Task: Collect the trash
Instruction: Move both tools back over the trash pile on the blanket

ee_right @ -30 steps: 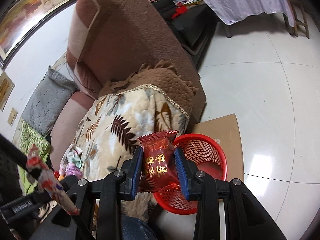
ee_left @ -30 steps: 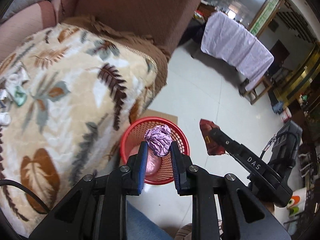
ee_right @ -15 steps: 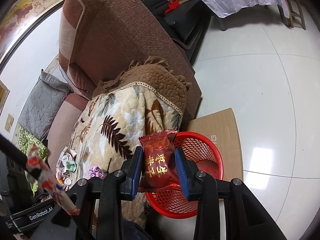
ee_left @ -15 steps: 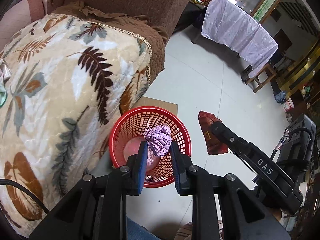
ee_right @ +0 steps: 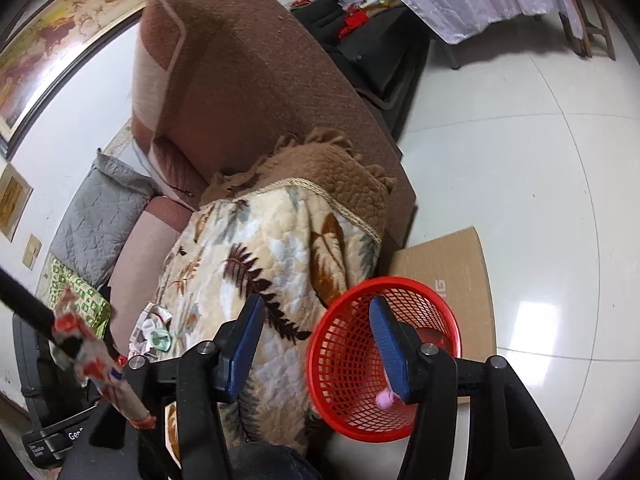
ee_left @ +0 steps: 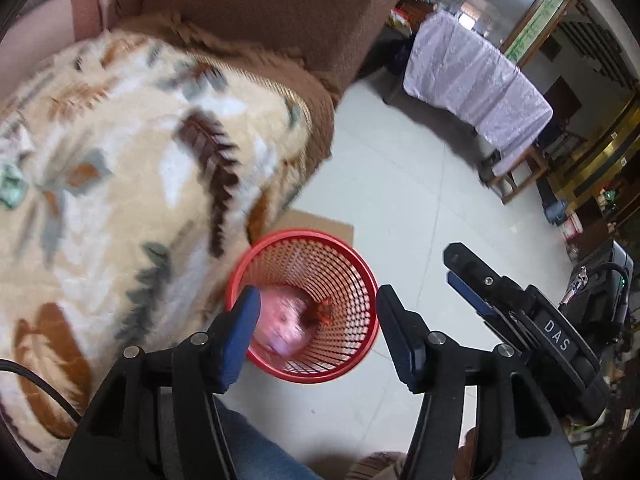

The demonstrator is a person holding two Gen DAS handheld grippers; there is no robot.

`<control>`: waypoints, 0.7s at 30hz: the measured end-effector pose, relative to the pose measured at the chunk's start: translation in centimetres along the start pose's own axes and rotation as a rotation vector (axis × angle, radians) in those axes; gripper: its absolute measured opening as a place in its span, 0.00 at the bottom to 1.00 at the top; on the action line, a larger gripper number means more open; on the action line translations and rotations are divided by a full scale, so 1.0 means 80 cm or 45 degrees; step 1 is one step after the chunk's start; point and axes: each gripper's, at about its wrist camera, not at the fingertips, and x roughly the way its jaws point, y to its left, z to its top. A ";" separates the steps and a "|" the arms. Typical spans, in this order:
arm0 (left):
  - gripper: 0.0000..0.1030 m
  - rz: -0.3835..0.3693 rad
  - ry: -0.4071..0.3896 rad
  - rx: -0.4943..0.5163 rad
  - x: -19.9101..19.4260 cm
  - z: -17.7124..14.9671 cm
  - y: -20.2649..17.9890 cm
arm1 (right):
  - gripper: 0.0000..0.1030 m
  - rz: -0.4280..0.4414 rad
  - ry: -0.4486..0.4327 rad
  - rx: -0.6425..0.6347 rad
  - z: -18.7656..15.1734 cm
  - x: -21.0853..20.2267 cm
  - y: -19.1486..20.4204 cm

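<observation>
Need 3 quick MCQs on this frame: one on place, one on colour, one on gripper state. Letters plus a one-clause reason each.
1. Where does the mesh basket stand?
A. on the sofa seat
B. on the floor beside the leaf-print blanket, partly on the cardboard sheet
C. on the cloth-covered table

2. What colour is the basket?
A. red
B. blue
C. grey

3. What state is the left hand-held gripper in?
A. shut on a wrapper
B. shut, empty
C. open, empty

Key: 1 B, the right wrist view shows it at the blanket's foot with cardboard under it. 2 A, its mesh is red in both views. 3 C, its fingers stand wide apart with only the basket seen between them.
</observation>
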 end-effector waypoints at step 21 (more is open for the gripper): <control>0.86 0.651 -0.708 -0.336 -0.299 -0.086 0.132 | 0.86 0.251 -0.203 -0.615 -0.067 -0.064 0.254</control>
